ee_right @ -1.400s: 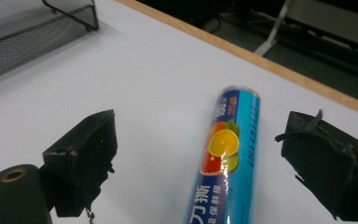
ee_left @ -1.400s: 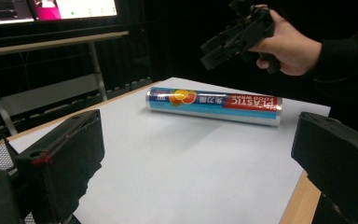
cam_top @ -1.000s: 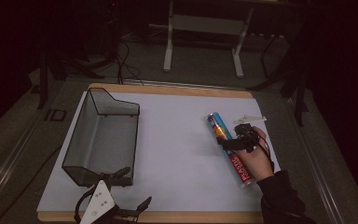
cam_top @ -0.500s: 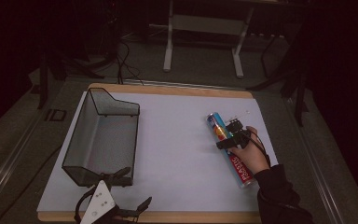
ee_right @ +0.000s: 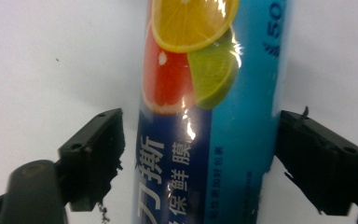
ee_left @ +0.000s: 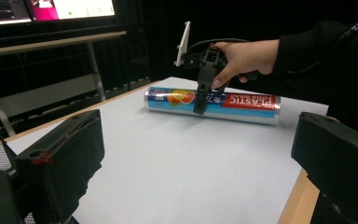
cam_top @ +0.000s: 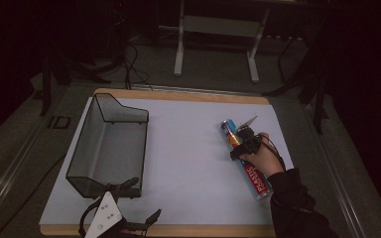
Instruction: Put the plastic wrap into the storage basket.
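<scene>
**Right gripper closing around the plastic wrap roll**

The right gripper [cam_top: 241,144] stood over the roll of plastic wrap [cam_top: 245,158], which lay flat on the white sheet [cam_top: 188,148] covering the table, with its fruit-printed end beyond the jaws and its red-labelled end back toward the person's sleeve [cam_top: 297,203]. In the right gripper view the roll [ee_right: 209,116] ran straight up between the two black jaws: the right-hand jaw sat against the roll's edge, while the left-hand jaw stood just beside the other edge with a thin strip of white sheet visible between them. The jaws had just been closing with the roll between them, and they did not yet press it from both sides. From the left gripper view the right gripper [ee_left: 200,100] pointed down onto the roll [ee_left: 212,103], the person's right hand [ee_left: 244,60] wrapped around its body.

The left gripper [cam_top: 129,225] rested at the near edge of the table, well apart from the roll, its jaws standing wide with nothing between them. The wire mesh basket [cam_top: 106,144] sat just ahead of that gripper, well off to the left of the right gripper, with open white sheet between basket and roll
</scene>
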Demonstrator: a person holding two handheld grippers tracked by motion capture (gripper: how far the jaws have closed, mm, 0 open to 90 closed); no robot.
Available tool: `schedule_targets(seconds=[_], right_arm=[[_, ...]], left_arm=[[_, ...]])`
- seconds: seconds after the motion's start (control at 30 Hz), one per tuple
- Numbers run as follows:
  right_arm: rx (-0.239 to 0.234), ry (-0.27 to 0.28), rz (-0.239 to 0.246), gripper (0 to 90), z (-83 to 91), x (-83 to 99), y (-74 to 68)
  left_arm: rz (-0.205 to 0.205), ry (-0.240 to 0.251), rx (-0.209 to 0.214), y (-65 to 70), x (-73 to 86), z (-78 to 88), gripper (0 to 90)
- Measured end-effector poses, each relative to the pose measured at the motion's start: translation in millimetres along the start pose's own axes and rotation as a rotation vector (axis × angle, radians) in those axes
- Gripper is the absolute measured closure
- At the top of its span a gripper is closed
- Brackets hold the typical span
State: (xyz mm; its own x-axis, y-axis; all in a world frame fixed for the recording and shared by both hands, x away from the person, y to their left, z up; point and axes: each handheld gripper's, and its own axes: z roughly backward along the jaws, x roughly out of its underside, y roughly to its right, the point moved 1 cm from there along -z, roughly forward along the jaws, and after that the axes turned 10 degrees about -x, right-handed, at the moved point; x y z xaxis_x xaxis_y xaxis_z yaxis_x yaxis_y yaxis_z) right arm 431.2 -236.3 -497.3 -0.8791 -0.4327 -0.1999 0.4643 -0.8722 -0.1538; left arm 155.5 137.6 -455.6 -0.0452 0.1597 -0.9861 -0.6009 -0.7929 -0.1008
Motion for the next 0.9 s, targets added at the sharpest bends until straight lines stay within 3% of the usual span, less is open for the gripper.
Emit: schedule_targets(seconds=[0.17,0.33,0.47,0.63,0.9], right_arm=[[-0.009,-0.078,-0.014,24.3,-10.1,-1.4,1.7],[-0.005,-0.099,-0.013,29.9,-14.9,-0.7,3.9],[0.004,-0.086,-0.043,30.9,-14.1,-0.8,3.0],[0.003,-0.022,-0.06,31.2,-9.4,1.7,6.2],[0.03,0.058,-0.029,31.5,13.5,-1.3,2.1]], left_arm=[[-0.004,0.001,-0.001,0.1,-0.1,0.3,3.1],[0.0,0.001,-0.001,-0.3,0.0,0.2,3.1],[-0.003,-0.001,-0.004,-0.3,0.1,0.2,3.1],[-0.004,-0.006,-0.004,-0.6,0.4,-0.7,3.1],[-0.005,-0.008,-0.004,-0.1,0.6,-1.5,3.1]])
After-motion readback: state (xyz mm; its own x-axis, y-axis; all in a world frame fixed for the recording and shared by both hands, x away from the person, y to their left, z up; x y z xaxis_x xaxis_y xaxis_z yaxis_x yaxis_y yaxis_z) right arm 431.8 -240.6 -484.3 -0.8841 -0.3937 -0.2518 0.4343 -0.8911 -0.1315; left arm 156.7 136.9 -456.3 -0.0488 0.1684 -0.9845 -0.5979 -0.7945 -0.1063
